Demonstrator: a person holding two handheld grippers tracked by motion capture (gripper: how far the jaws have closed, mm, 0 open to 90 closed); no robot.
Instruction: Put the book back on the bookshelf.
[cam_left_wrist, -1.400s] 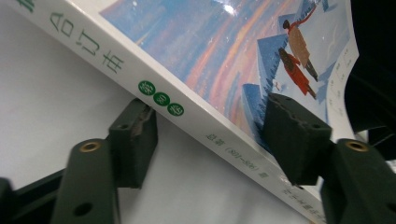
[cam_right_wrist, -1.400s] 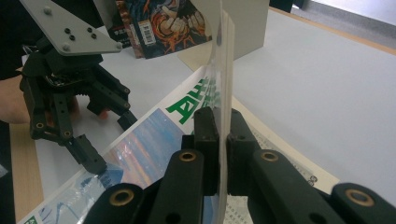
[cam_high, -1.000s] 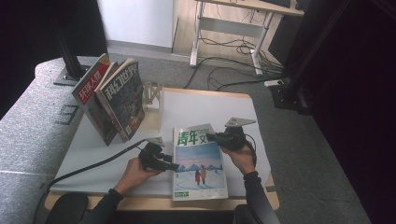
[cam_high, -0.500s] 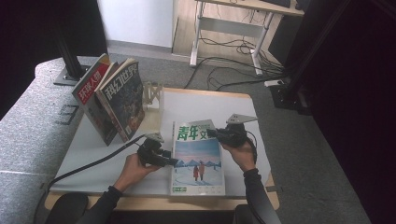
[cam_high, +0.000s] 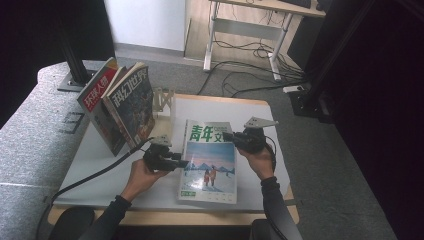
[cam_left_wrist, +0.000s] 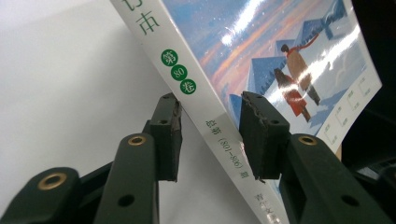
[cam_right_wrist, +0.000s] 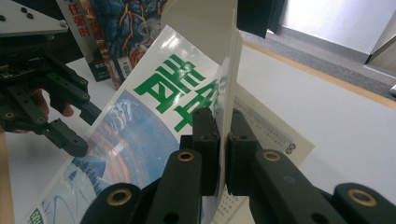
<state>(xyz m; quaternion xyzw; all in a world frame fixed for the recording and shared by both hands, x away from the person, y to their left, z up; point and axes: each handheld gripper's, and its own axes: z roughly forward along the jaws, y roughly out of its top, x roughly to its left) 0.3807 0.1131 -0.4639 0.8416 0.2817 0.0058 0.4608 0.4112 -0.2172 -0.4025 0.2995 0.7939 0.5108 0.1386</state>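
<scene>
My right gripper (cam_right_wrist: 220, 140) pinches the floppy, slippery magazine (cam_high: 209, 161) cover; my left gripper (cam_left_wrist: 210, 135), closing, seemingly straddles its stiffer spine.

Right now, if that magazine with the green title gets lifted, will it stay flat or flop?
Probably flop: the right gripper pinches only the front cover, which already curls up. The magazine has a thick spine, so likely weighty. Its glossy cover shows glare, so perhaps slippery.
</scene>
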